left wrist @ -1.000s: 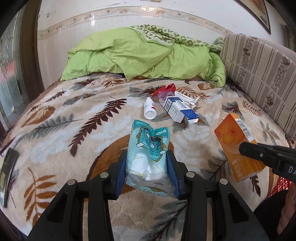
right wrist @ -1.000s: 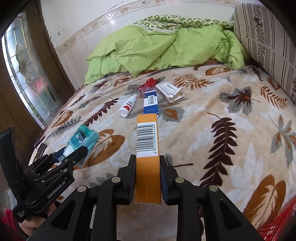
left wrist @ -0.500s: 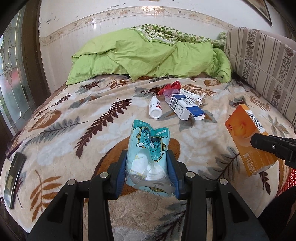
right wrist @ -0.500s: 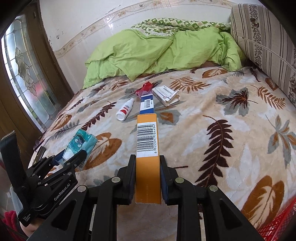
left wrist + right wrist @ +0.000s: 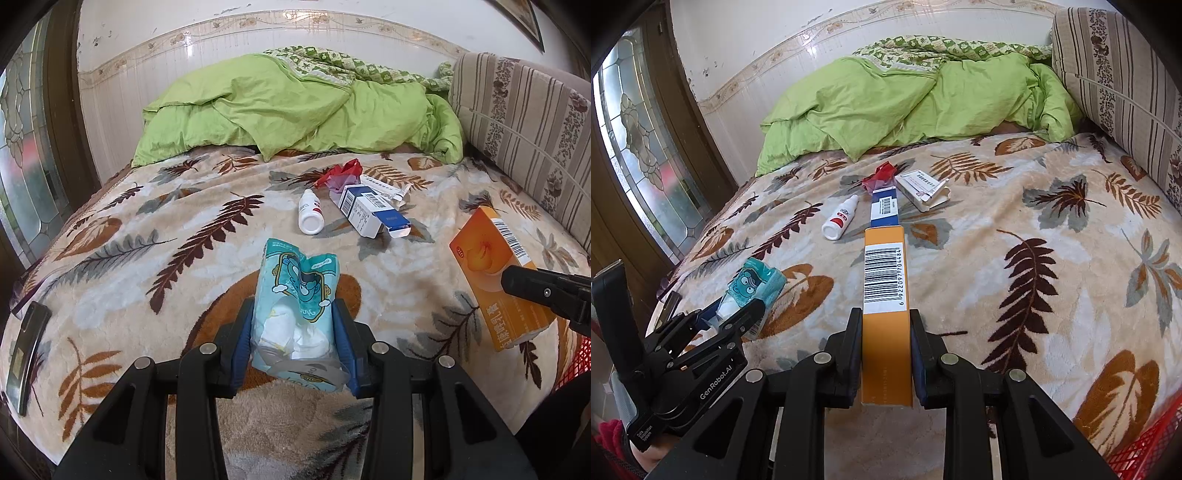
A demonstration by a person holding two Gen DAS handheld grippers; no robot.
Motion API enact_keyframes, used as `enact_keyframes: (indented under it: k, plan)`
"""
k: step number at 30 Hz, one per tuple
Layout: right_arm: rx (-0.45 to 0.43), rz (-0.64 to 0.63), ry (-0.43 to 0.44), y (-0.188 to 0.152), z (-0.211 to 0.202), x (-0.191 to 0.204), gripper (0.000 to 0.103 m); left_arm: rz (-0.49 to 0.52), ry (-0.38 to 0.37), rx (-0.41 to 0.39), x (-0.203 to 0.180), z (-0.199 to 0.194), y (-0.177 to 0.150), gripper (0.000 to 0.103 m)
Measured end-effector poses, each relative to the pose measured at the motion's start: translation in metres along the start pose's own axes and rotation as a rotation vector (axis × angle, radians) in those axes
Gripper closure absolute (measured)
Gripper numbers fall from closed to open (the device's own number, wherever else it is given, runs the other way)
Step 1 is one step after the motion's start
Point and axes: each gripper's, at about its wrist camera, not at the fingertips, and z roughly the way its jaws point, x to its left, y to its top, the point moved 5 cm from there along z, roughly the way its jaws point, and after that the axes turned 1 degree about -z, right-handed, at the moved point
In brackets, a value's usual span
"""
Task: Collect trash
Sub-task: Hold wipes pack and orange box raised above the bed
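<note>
Left gripper jaws clamp the tissue pack, right gripper jaws the orange box, both lengthwise forward.

Two grippers are being counted, each with one thing between its fingers: one tissue pack and one orange box. Beyond the fingers, one bottle, two more boxes and one red wrapper are being seen.

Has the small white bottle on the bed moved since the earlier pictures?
No. The white bottle lies in the same spot beside the blue and white box on the leaf blanket; only the camera view shifted slightly.
</note>
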Motion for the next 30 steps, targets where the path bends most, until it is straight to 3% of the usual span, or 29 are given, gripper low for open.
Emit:
enact_keyframes:
  k: [30]
  plan:
    - [0.0,0.0,0.0,0.0012,-0.0008,-0.0023,0.079,-0.001,0.0,0.002,0.0005,0.0006,0.0001,0.063]
